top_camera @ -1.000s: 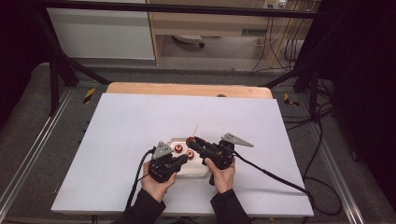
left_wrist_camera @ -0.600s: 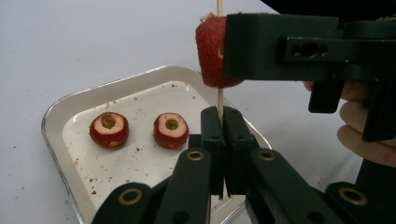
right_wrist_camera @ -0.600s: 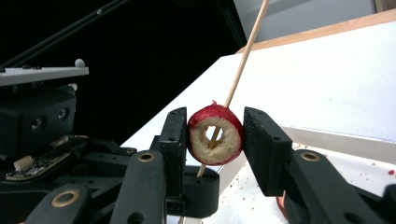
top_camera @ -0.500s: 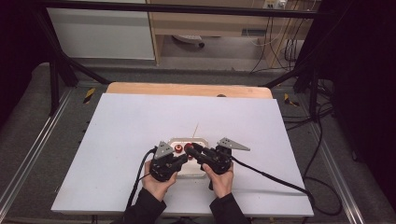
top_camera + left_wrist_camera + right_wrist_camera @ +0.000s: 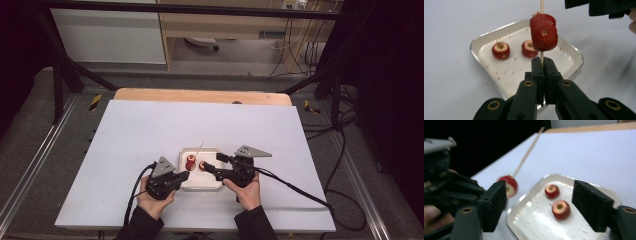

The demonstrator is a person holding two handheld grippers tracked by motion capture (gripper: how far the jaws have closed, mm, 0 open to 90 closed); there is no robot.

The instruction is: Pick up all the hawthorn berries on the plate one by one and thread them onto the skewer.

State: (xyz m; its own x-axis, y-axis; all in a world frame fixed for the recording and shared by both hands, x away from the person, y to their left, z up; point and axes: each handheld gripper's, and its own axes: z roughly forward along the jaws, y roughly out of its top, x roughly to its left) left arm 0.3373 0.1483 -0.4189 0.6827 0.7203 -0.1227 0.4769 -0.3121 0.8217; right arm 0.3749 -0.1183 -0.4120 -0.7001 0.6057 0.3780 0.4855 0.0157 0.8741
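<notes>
left gripper point(image 5: 543, 61) fingers pinching wooden skewer point(image 5: 541, 5), strawberry piece point(image 5: 543, 32) threaded just above. right gripper point(image 5: 544, 202) fingers spread, nearer two pieces in tray point(image 5: 599, 190); skewer axis points away over counter.

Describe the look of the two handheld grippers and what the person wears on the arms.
Both grippers are black. The left gripper has two blocky black jaws on arms with brass-coloured pivot rings. The right gripper has the same square jaws and rings. Each carries a grey three-cornered plate on top and trails a black cable across the table. The person wears dark long sleeves.
</notes>
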